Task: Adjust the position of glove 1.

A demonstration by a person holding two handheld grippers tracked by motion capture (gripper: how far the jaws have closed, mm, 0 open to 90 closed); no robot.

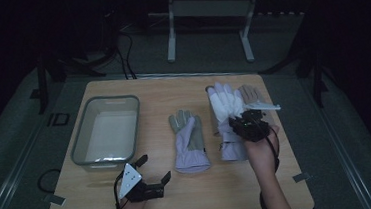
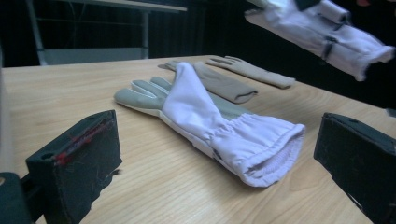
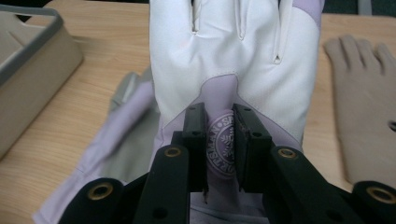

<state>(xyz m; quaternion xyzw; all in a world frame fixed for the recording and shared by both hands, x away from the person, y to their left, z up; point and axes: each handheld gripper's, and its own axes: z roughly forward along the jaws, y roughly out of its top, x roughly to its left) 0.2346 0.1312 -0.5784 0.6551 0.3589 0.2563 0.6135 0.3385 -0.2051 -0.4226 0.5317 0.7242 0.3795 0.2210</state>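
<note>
- Tongs on my left (image 1: 154,170) rest open on the counter (image 1: 230,191), facing the lying glove's (image 1: 189,139) cuff.
- Right tongs (image 3: 219,142) pinch the white glove (image 3: 233,60) at its wrist patch, raised off the wood, fingers pointing away; tub (image 1: 106,128) lies well left.

The table (image 1: 181,200) is showing a matt, pale wood grain. The white glove (image 3: 233,56) is looking like smooth, faintly shiny leather with lilac cloth panels; the grey-palmed glove (image 2: 205,116) is showing soft cloth with a gathered cuff. The bin (image 1: 78,143) is looking like smooth grey plastic.
</note>
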